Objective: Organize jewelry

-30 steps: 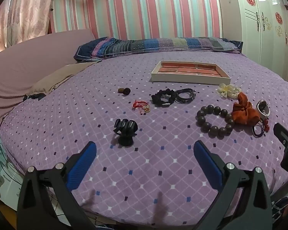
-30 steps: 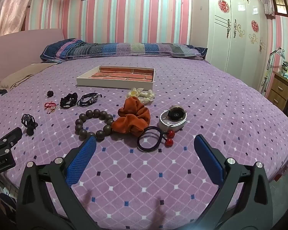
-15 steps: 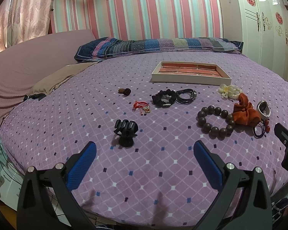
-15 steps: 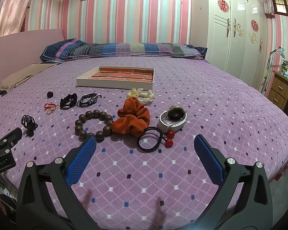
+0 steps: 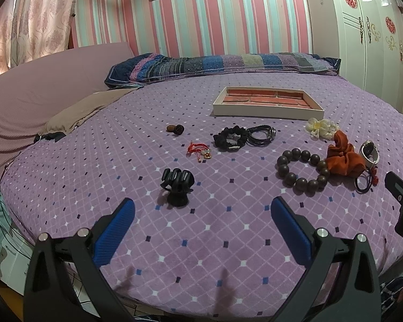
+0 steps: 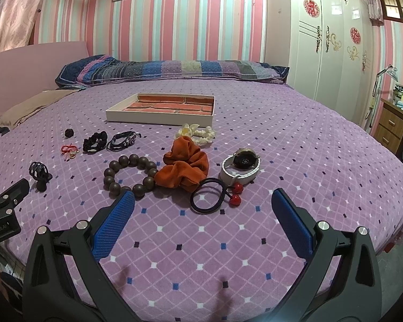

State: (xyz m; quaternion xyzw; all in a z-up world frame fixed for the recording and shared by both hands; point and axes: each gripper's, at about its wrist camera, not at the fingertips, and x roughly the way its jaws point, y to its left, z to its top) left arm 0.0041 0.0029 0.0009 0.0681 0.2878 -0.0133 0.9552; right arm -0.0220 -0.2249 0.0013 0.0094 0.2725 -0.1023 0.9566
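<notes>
Left gripper is hovering wide open and empty over the near edge of the bed, with a black claw hair clip lying just beyond its fingers. Right gripper is likewise spreading wide and holding nothing, its left finger sitting near the wooden bead bracelet. An orange scrunchie is touching that bracelet; a black hair tie with red beads and a white-strapped watch are lying just beside it. Farther back, a white flower hair tie, a black scrunchie, a dark cord bracelet and a red string charm are lying before the shallow brick-patterned tray.
</notes>
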